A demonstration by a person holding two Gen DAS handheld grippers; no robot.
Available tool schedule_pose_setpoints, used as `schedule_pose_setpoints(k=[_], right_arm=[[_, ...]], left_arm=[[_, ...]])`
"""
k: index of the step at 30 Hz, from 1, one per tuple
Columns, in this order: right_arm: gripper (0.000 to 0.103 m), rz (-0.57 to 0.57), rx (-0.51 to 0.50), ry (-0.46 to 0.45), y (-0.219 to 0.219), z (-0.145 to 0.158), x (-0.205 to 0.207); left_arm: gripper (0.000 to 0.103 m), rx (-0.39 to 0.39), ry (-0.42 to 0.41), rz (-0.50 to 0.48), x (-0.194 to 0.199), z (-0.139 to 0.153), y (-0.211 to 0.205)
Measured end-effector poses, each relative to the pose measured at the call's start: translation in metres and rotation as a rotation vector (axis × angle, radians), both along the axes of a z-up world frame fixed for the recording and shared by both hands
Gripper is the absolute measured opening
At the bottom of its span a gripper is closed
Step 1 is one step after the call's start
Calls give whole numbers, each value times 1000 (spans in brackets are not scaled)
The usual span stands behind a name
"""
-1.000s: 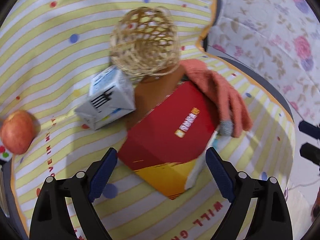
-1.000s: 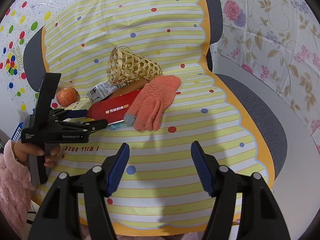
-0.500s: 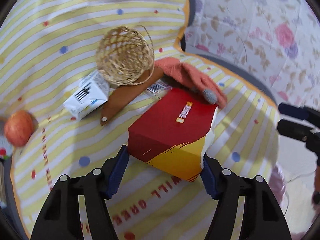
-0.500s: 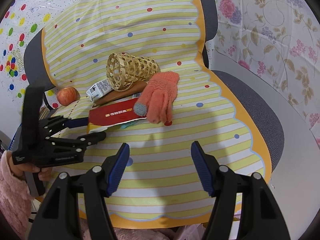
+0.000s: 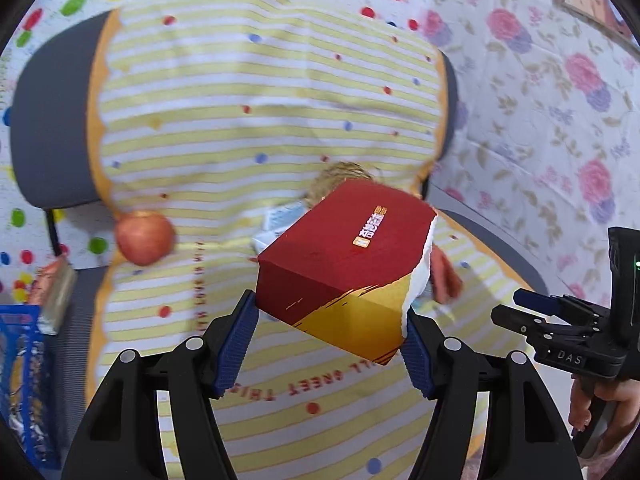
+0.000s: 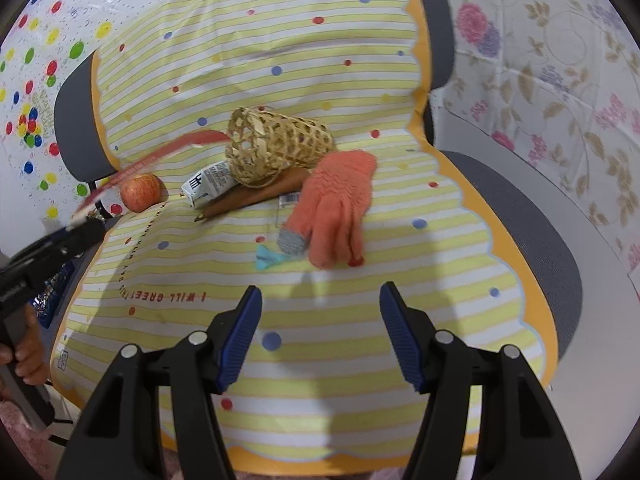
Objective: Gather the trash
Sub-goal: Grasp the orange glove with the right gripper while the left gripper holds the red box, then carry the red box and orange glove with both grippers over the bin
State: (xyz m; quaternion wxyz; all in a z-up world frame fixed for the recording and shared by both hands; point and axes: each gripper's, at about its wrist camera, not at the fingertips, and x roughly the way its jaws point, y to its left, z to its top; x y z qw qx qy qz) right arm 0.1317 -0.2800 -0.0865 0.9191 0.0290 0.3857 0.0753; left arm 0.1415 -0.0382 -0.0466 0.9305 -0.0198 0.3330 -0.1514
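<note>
My left gripper (image 5: 330, 344) is shut on a red and gold cardboard box (image 5: 344, 268) and holds it lifted above the striped chair cover. In the right wrist view the box is a red motion-blurred streak (image 6: 160, 156) at the left. My right gripper (image 6: 320, 336) is open and empty, low over the seat's front. On the seat lie a white milk carton (image 6: 206, 184), a small blue wrapper scrap (image 6: 268, 258), a barcode label (image 6: 289, 199) and a brown flat piece (image 6: 256, 198).
A wicker basket (image 6: 276, 146) lies on its side on the seat. An orange glove (image 6: 336, 208) lies beside it, and an apple (image 6: 140, 198) sits at the left edge. A blue crate (image 5: 20, 380) stands on the floor to the left.
My left gripper has lifted the red box off the seat and swung up and leftward with it. The blue scrap and label that lay under it now show. My right gripper has barely moved.
</note>
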Motion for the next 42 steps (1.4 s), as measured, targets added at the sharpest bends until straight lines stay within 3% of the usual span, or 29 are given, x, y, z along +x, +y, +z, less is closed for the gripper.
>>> schedule_pose_setpoints(k=[6,16,17,20,22,23,25,28,30,34,42], right_arm=[[58,-4,-30,0,5,-7,38],[57,-33,-20,19,5,-24,115],[50,-32,-22,22,6,-26,121],[47,-30,-38,45,6,-33,137],[34,-28,-36,58,5,-34,143],[16,-22,-36,53,4,-31,143],[13,-16,-24,-5,1,-15,134],[13,-39,-4,-145,-11,31,105],[13,-54,14,-192,-21,58,83],[13,-63,1,-186,-27,78,46],[13,-45,22,-136,-26,65,-41]], left_arm=[[67,-12,5,71,6,-4,12],[67,-11,44,72,22,-21,5],[67,-15,51,70,24,-24,4],[67,-21,64,66,26,-27,2],[67,-22,69,63,26,-28,0],[67,-22,69,62,25,-27,0],[67,-27,63,61,23,-23,0],[67,-37,41,61,18,-13,1],[67,-48,20,57,12,-4,1],[67,-61,-7,37,-2,11,-4],[67,-52,-17,-13,-47,21,-18]])
